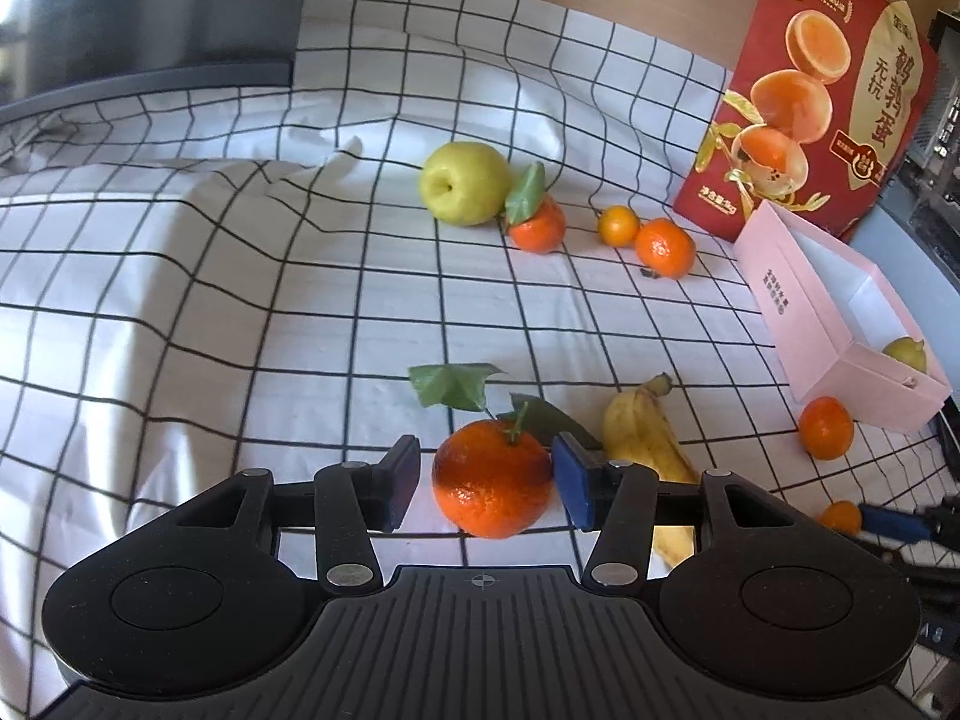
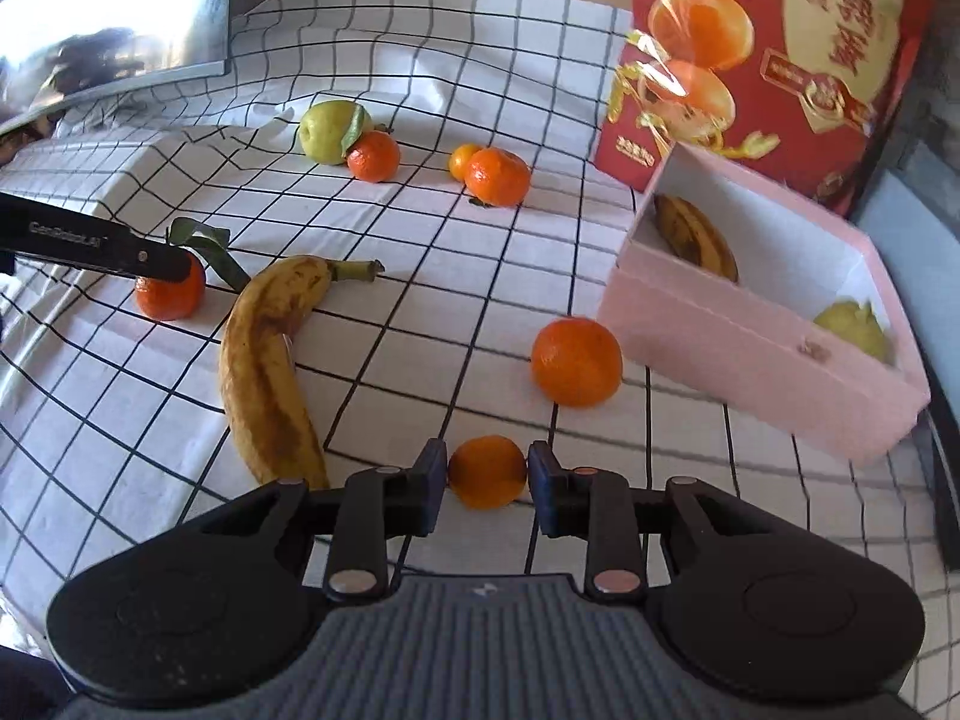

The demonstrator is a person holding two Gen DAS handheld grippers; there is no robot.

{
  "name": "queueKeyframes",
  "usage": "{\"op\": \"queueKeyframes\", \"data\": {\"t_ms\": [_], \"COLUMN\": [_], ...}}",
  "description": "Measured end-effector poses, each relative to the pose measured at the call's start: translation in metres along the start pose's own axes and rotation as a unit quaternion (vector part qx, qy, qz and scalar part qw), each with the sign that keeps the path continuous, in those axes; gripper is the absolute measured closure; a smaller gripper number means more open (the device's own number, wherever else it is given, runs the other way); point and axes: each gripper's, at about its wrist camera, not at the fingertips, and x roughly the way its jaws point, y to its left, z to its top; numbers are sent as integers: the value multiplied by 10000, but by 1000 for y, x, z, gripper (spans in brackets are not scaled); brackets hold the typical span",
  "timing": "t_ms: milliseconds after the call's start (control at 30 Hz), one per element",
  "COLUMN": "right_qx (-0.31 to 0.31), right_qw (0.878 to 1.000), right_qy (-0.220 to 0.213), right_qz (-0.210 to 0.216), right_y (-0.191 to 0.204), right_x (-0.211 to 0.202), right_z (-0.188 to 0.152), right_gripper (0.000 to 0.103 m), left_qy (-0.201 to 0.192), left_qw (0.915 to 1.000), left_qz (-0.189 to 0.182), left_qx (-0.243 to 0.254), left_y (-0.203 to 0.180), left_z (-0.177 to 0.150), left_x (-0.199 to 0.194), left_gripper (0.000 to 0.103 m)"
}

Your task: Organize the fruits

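Right gripper (image 2: pixel 487 486) clamps small mandarin (image 2: pixel 487 471); left gripper (image 1: pixel 486 483) straddles leafy mandarin (image 1: pixel 492 485)

A white cloth (image 1: pixel 240 276) with a black grid covers the table, rumpled toward the back. A red carton (image 1: pixel 822 90) printed with halved eggs stands upright at the right. A dark monitor (image 1: pixel 150 18) sits back left.

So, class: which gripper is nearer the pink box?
Right. The right gripper, shut on a small orange, is just before the pink box; the left gripper is farther away.
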Motion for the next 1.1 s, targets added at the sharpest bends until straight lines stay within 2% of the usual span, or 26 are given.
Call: {"op": "queueKeyframes", "data": {"t_ms": [133,300,367,600,667,900,1000,1100], "right_qx": [235,409,376,414,367,368,369,301], "right_qw": [9996,9991,9992,9991,9992,9992,9991,9991], "right_qy": [151,111,100,77,87,40,178,243], "right_qz": [66,56,72,82,112,131,143,161], "right_y": [-5,-7,-5,-3,-1,1,0,0], "right_x": [3,1,2,2,3,4,8,8], "right_z": [-9,-14,-16,-17,-18,-21,-21,-19], "right_gripper": [67,52,42,30,21,15,0,0], "left_qy": [183,212,219,228,241,240,255,213], "left_qw": [9998,9998,9998,9997,9997,9996,9992,9992], "left_qz": [66,23,13,-34,-68,-134,-226,-295], "left_qx": [67,-1,-17,39,55,47,-207,-151], "left_y": [-2,1,1,2,3,4,9,8], "left_z": [0,1,0,1,1,1,-2,-4], "left_x": [12,15,16,16,16,15,9,-2], "left_gripper": [51,51,51,51,51,52,52,52]}}
